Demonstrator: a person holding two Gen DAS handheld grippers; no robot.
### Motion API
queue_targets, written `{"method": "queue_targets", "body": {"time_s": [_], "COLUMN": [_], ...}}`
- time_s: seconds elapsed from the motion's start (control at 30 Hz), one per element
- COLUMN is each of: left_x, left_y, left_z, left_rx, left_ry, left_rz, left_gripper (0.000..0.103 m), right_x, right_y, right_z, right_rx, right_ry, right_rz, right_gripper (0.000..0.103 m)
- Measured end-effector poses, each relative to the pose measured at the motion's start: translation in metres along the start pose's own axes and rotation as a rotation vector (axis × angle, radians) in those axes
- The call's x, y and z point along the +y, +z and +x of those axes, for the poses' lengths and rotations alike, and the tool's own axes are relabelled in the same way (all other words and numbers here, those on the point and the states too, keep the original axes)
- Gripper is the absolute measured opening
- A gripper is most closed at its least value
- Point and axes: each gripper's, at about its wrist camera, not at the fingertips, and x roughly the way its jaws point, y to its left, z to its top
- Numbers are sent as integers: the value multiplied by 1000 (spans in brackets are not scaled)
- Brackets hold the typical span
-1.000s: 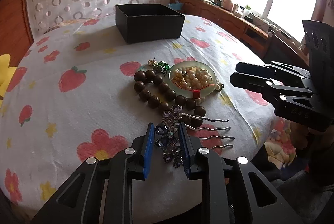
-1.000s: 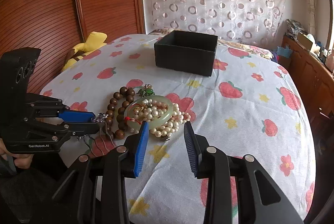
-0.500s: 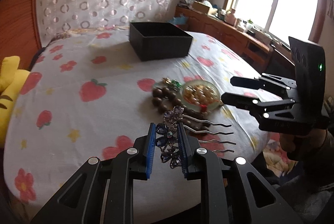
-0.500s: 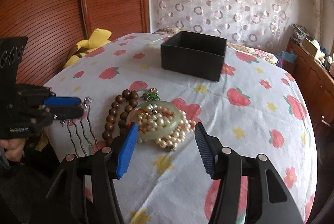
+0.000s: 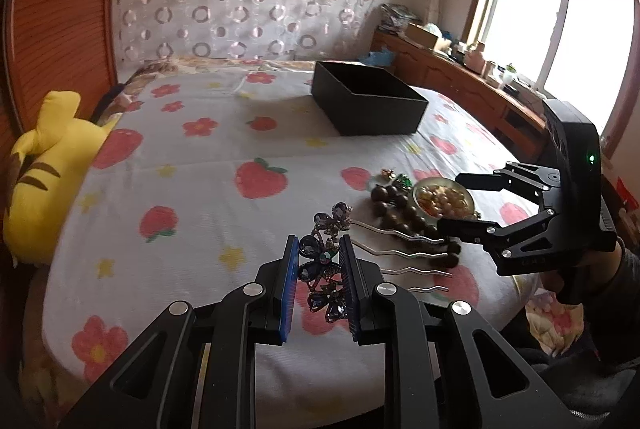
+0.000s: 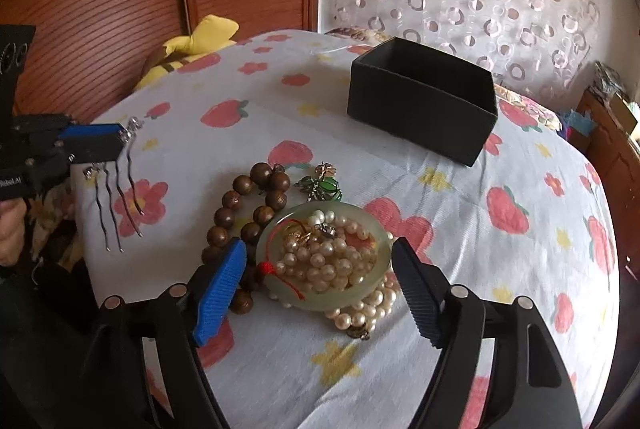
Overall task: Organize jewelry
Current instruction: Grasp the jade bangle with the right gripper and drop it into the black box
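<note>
My left gripper (image 5: 320, 281) is shut on a jewelled hair comb (image 5: 326, 269) with blue flower stones; it hangs clear of the cloth, its wavy metal prongs (image 6: 118, 205) pointing down in the right wrist view. My right gripper (image 6: 320, 285) is opening, its jaws wide on either side of a pale green jade bangle (image 6: 276, 281) piled with a pearl necklace (image 6: 320, 257), not touching them. A brown wooden bead bracelet (image 6: 240, 201) and a green brooch (image 6: 322, 185) lie just beyond. An open black box (image 6: 420, 109) stands further back.
A strawberry-and-flower cloth (image 5: 200, 189) covers the round table. A yellow plush toy (image 5: 44, 165) lies at the table's left edge, against a wooden panel. A cluttered wooden sideboard (image 5: 460, 77) runs under the window at the right.
The left gripper has lifted the hair comb off the cloth and carried it away from the pile. The right gripper's jaws have spread wide and moved in around the bangle.
</note>
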Motion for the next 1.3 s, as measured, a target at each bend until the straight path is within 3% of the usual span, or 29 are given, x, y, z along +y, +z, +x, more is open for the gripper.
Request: {"method": "queue_targets", "body": {"time_s": [0.27,0.3,0.4,1.0,1.3], "left_x": [4,4,4,4,2], "left_y": [0,0,0,-2,-1], "left_z": [-2,-2,-1,-1,0], "left_rx": [-4,-4,-3,-2,-4], "left_ry": [7,8,8,7,4], "left_rz": [-11,-11,-10,-8,-3], "left_gripper": [19,19,19,19,19], "right_x": [-3,-4,-4,1,-1], "right_y": [6,6,5,-4,2], "right_z": [4,4,5,1,-11], "right_rx": [19,20,18,69,8], "right_ry": [26,25,25,-32,-46], "right_rz": [-13,-14,-18,-122,-114], "right_gripper": [78,73,73,75,74]}}
